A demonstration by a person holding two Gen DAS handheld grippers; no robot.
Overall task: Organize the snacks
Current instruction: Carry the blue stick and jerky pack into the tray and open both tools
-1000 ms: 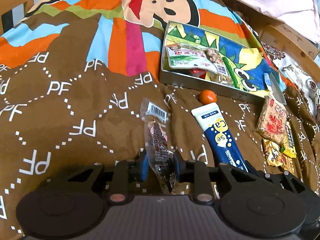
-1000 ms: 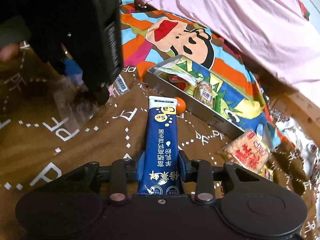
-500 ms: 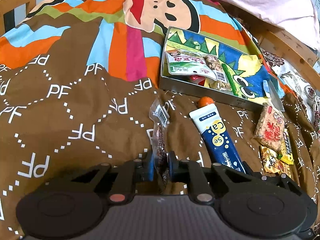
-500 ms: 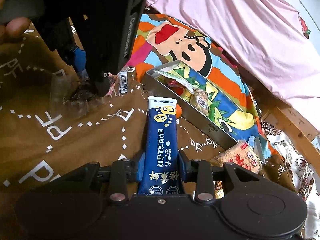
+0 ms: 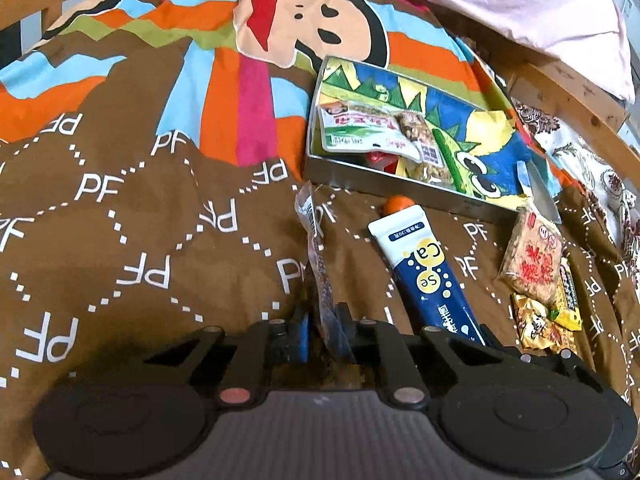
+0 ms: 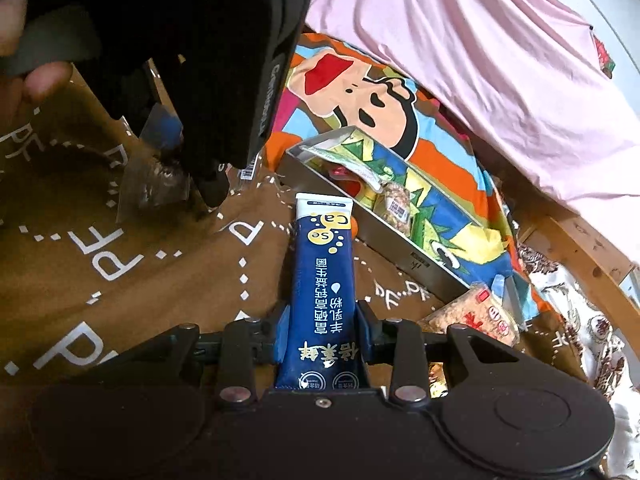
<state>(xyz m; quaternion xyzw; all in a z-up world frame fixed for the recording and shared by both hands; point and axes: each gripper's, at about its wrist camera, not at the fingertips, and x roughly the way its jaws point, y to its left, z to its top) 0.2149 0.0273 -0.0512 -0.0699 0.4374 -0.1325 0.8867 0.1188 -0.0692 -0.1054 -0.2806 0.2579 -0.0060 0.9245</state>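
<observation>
My left gripper (image 5: pixel 323 326) is shut on a clear-wrapped dark snack bar (image 5: pixel 317 252) that stands on edge above the brown blanket. My right gripper (image 6: pixel 322 330) is shut on a blue and white stick pack (image 6: pixel 323 276), which also shows in the left wrist view (image 5: pixel 424 268). A metal tray (image 5: pixel 384 182) with a dinosaur print holds a green and white packet (image 5: pixel 360 130) and a nut bar (image 5: pixel 420 140). The tray also shows in the right wrist view (image 6: pixel 384 248). A small orange (image 5: pixel 396 203) lies against the tray's front wall.
A rice cracker pack (image 5: pixel 534 258) and small yellow packets (image 5: pixel 548 316) lie on the blanket at the right. A wooden bed rail (image 5: pixel 576 108) and pink bedding (image 6: pixel 480 80) lie beyond the tray. The left gripper's body (image 6: pixel 180 60) fills the upper left of the right wrist view.
My left gripper has closed on the snack bar and lifted it on edge. Both grippers have risen and tipped toward the tray. The right gripper still holds the stick pack.
</observation>
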